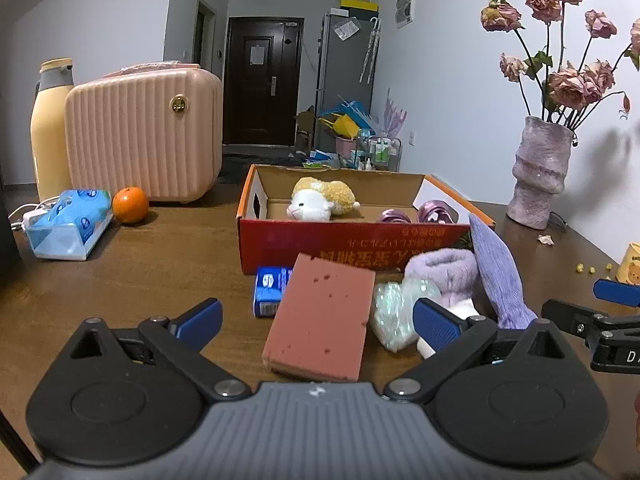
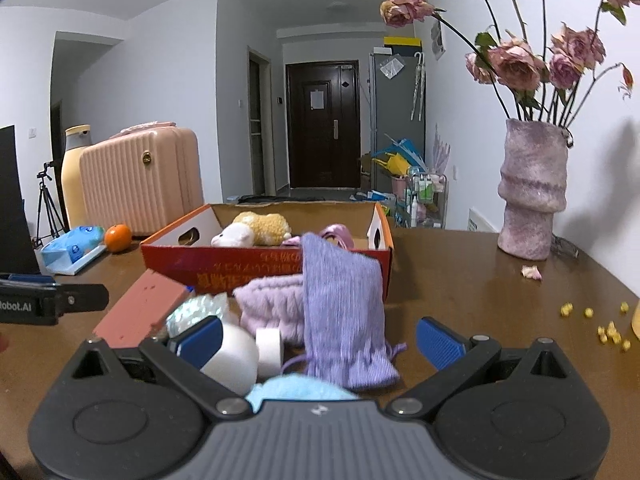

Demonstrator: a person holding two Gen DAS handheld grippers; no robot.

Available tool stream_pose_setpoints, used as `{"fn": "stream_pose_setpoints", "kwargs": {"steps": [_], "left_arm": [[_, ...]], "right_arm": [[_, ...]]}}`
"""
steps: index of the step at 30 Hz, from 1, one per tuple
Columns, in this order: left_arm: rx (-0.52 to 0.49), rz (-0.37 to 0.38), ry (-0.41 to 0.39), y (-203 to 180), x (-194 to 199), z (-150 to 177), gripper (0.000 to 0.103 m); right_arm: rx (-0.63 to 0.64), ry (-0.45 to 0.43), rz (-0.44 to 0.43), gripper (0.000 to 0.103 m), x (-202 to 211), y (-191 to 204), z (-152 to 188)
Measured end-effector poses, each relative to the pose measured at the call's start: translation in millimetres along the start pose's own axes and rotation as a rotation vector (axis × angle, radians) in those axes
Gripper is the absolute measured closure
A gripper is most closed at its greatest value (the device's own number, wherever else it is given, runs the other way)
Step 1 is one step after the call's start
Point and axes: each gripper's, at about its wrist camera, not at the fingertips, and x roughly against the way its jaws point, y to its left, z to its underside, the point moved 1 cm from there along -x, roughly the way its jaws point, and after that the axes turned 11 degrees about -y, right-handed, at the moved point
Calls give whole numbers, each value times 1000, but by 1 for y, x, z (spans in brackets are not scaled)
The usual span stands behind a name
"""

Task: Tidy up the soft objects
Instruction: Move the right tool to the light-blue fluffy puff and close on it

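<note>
My left gripper (image 1: pixel 318 320) is open, low over the table, with a brick-pink sponge block (image 1: pixel 320 332) lying between its fingers, untouched. Beside the sponge lie a small blue tissue pack (image 1: pixel 270 290), an iridescent wrapped bundle (image 1: pixel 394 312) and a fluffy lilac band (image 1: pixel 444 272). My right gripper (image 2: pixel 320 340) is also open, facing a purple knitted pouch (image 2: pixel 340 312) that leans on the red cardboard box (image 2: pixel 248 272). Two white rolls (image 2: pixel 236 356) and a light blue fuzzy item (image 2: pixel 296 388) lie near its left finger. A plush sheep (image 2: pixel 256 230) rests inside the box.
A pink ribbed case (image 1: pixel 144 136), a yellow bottle (image 1: pixel 50 132), a blue tissue pack (image 1: pixel 68 224) and an orange (image 1: pixel 130 205) stand at the back left. A vase of dried roses (image 2: pixel 532 192) stands on the right, with yellow crumbs (image 2: pixel 608 332) on the table.
</note>
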Motion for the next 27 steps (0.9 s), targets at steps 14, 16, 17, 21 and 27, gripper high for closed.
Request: {"fn": "stream_pose_setpoints", "kwargs": {"steps": [14,16,17,21,27], "left_arm": [[27,30,54,18,18,12,0],[27,34,62,21,17,13,0],[26,36,66,22,16,12,0],[19,47,80,27,14,13,0],[-18,80,126,38,3,17,0]], "right_arm": [[-7,116,34,0,20,13,33],[2,134,39,0,16,15,36],[4,142,41,0,13,15,37],[-22,192,47,0,-3,13,42],[-37,241,84,3,-28,16,48]]}}
